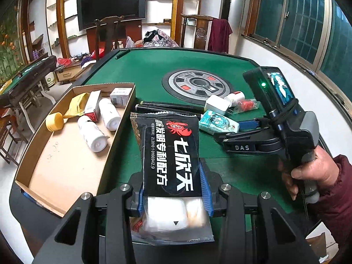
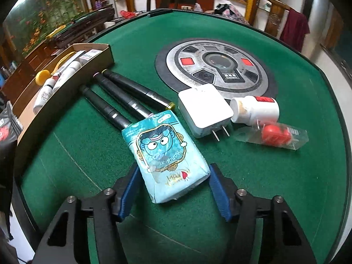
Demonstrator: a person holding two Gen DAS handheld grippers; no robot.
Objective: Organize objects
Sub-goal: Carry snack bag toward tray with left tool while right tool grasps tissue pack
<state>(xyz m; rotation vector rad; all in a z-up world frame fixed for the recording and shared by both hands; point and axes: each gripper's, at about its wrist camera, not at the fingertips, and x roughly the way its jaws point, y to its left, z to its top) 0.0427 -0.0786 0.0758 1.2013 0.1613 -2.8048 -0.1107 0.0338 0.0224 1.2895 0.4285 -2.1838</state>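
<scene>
Left tongs (image 1: 173, 200) clamped on black seasoning packet (image 1: 169, 149) above green table (image 2: 286, 176), beside cardboard tray (image 1: 66, 154) | right tongs (image 2: 173, 189) apart, straddling blue tissue pack (image 2: 167, 156) lying on table against black markers (image 2: 123, 101)

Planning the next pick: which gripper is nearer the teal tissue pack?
Right. The right gripper straddles the teal tissue pack, jaws on either side. The left gripper sits off to its left, holding the black packet.
</scene>
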